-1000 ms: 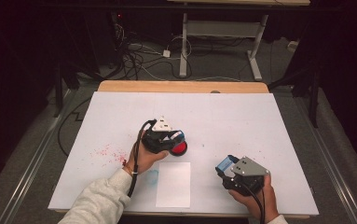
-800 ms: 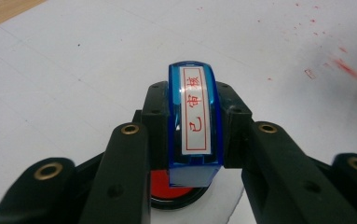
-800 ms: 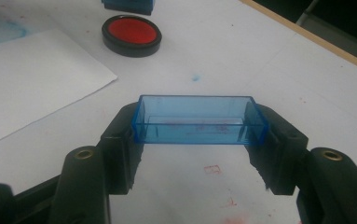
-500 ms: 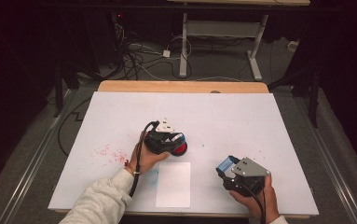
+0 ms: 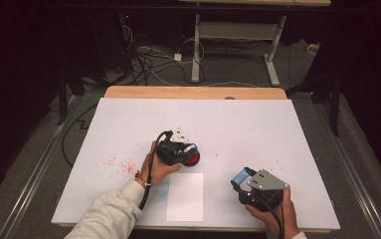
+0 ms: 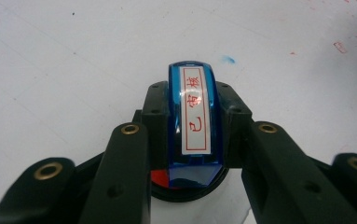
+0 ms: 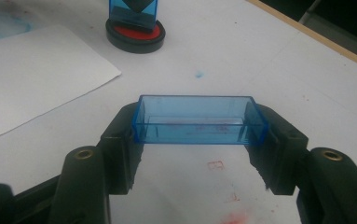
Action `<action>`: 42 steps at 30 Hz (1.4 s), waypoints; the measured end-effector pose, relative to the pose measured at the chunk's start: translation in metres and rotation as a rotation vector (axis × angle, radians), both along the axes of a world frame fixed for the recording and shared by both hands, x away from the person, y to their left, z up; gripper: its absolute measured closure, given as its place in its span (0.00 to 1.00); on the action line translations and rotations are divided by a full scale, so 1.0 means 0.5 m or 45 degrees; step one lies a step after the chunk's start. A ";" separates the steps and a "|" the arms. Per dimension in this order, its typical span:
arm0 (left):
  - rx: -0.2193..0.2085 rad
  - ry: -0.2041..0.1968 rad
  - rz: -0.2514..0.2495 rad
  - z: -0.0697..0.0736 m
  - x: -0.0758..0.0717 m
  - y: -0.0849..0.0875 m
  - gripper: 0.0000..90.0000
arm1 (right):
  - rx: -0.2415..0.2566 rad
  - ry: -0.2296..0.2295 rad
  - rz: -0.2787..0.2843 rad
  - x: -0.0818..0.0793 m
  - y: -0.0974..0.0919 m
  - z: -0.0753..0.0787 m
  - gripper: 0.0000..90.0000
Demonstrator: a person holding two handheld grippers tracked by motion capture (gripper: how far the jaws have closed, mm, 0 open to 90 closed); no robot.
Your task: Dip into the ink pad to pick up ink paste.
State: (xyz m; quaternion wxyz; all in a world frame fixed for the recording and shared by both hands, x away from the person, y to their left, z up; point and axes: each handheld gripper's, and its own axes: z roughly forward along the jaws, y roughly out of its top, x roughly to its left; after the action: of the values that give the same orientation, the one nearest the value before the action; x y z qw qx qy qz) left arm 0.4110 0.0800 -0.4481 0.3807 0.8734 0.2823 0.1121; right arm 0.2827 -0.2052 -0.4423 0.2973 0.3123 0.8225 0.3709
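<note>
My left gripper (image 6: 192, 100) is shut on a blue stamp (image 6: 194, 116) with a white label printed in red. The stamp stands on a round black ink pad (image 6: 176, 184) with a red face. In the high view this gripper (image 5: 187, 152) points down over the ink pad (image 5: 194, 159) near the table's middle. My right gripper (image 7: 199, 121) is shut on a clear blue rectangular cap (image 7: 198, 126), held just above the table. In the high view it (image 5: 240, 178) sits at the front right, with the cap (image 5: 242, 175) at its tip.
A white sheet of paper (image 5: 185, 196) lies near the front edge between the two hands, also seen as paper (image 7: 31, 79) in the right gripper view. Red ink specks (image 5: 116, 163) and a blue smear (image 5: 164, 185) mark the white table top (image 5: 257, 124).
</note>
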 end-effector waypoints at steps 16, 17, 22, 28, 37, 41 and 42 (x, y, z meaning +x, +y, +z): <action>-0.028 0.024 -0.010 -0.008 0.008 0.005 0.76 | 0.005 0.000 -0.003 -0.007 -0.005 0.001 0.45; -0.028 0.024 -0.011 -0.008 0.008 0.005 0.76 | 0.004 -0.001 -0.002 -0.007 -0.005 0.001 0.45; 0.013 -0.015 -0.020 -0.007 0.001 -0.002 0.76 | 0.001 0.000 0.006 -0.007 -0.002 0.000 0.45; -0.015 0.008 -0.015 -0.009 0.006 0.003 0.76 | 0.001 0.005 0.003 -0.007 -0.002 -0.001 0.45; -0.017 0.008 -0.008 -0.010 0.005 0.002 0.76 | -0.008 0.000 0.008 -0.008 0.000 -0.001 0.45; -0.029 0.017 0.009 -0.008 0.006 0.004 0.76 | -0.008 -0.004 0.009 -0.009 0.000 0.001 0.45; -0.024 -0.001 0.019 -0.007 0.004 0.003 0.76 | -0.006 -0.003 0.007 -0.009 -0.001 0.001 0.45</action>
State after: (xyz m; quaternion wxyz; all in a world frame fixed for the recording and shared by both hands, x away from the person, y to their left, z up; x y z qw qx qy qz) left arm 0.4130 0.0817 -0.4514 0.3882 0.8676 0.2898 0.1125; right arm 0.2782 -0.2055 -0.4417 0.2979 0.3089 0.8239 0.3702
